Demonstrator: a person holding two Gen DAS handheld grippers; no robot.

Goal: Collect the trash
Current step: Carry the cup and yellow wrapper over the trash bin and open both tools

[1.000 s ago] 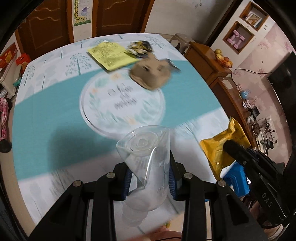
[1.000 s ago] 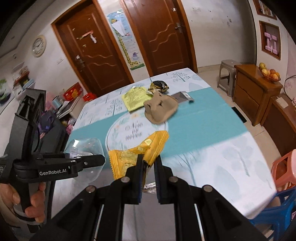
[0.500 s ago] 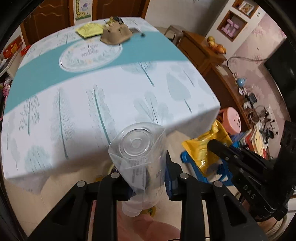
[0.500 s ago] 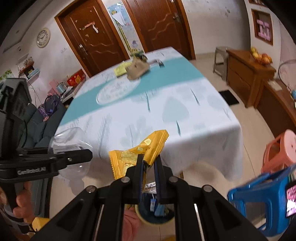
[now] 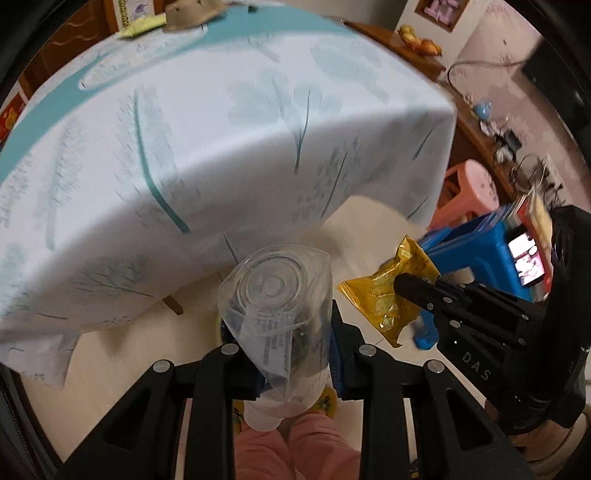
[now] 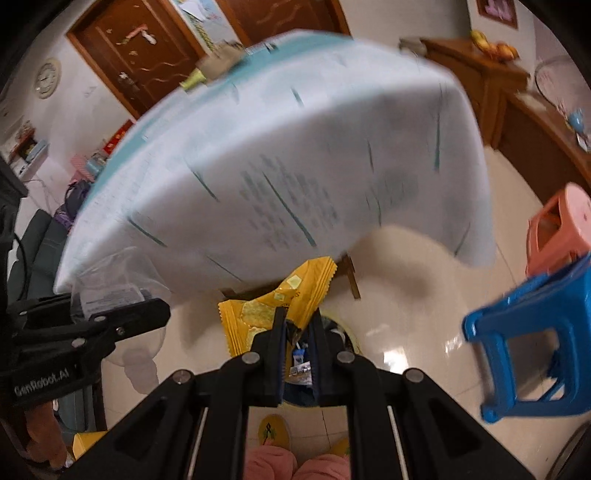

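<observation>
My left gripper (image 5: 291, 350) is shut on a crushed clear plastic bottle (image 5: 275, 295), base pointing away from me. My right gripper (image 6: 298, 332) is shut on a yellow snack wrapper (image 6: 273, 295). Both hang below the table's near edge, over the floor. A round bin (image 6: 354, 341) with rubbish in it lies directly under the right gripper, mostly hidden by its fingers. In the left wrist view the wrapper (image 5: 384, 299) and right gripper (image 5: 406, 286) sit just right of the bottle. A brown cardboard piece (image 5: 192, 14) and a yellow paper (image 5: 142, 26) lie at the table's far end.
The table's white and teal cloth (image 6: 295, 166) overhangs close ahead, with a wooden leg (image 6: 352, 277) beneath. A blue stool (image 6: 524, 332) and a pink stool (image 6: 557, 229) stand on the right. A person's pink-clad knees (image 6: 273, 461) are below me.
Both grippers have swung back from over the tabletop and dropped past its near edge toward the floor, still carrying the bottle and the wrapper. The bin has come into view under the right gripper.
</observation>
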